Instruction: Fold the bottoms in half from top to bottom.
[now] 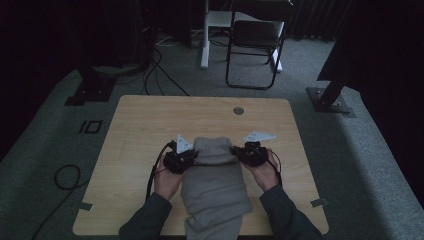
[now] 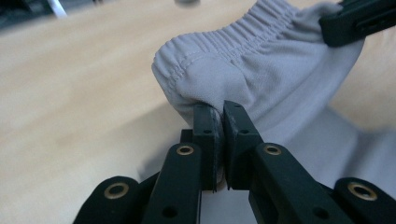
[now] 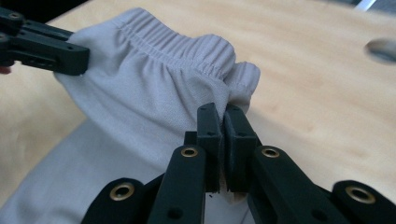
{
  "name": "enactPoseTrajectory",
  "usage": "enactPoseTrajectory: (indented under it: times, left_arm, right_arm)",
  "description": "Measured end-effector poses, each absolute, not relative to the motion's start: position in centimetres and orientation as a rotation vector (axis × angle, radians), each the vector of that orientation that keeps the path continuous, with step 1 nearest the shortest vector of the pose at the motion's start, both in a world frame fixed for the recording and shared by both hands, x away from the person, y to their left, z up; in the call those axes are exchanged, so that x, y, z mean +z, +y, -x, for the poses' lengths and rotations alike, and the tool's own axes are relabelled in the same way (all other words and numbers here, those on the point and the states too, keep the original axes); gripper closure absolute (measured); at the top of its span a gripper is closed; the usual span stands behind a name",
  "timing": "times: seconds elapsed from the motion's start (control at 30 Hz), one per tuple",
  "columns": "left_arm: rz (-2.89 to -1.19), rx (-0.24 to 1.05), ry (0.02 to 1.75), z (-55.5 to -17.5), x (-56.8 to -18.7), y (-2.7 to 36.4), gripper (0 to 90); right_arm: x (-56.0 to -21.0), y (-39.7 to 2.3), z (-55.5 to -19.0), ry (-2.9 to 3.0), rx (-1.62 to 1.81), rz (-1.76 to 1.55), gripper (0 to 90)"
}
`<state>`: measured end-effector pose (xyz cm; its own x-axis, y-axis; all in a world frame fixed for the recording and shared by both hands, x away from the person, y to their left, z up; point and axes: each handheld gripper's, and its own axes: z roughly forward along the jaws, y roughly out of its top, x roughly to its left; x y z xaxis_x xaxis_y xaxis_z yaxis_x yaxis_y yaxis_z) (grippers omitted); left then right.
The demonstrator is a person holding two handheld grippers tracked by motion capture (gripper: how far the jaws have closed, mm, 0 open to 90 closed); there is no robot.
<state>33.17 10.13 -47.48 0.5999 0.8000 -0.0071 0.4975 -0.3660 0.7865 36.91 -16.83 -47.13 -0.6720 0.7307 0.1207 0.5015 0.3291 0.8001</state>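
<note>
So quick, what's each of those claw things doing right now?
Left gripper: closed on the grey trousers, at the waistband.
Right gripper: closed on the waistband's other corner.

Garment [image 1: 216, 180]: plain light grey. Worktop [image 1: 145, 120] beneath garment: pale wood grain. Grippers flanking garment: black. Floor around worktop: grey carpet.

— What is seen around the worktop [image 1: 150, 107]?
— Grey carpet [image 1: 45, 145] is laid beneath — dimly lit. A black folding chair [image 1: 255, 37] is set behind, cables [image 1: 160, 75] are strewn nearby.
</note>
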Motion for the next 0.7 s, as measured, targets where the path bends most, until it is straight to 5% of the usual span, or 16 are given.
enactPoseTrajectory:
  times: [0.3, 0.7]
  left_arm:
    - [-2.174, 0.388, 1.069, -29.6, -53.3, 9.4, 85.2]
    - [-2.135, 0.437, 1.084, -31.8, -54.7, 9.1, 85.2]
  right_arm:
    - [-52.0, -15.9, -33.2, 2.471, 1.078, -1.072, 86.3]
    - [-54.1, -15.6, -34.3, 2.506, 0.98, -1.094, 84.8]
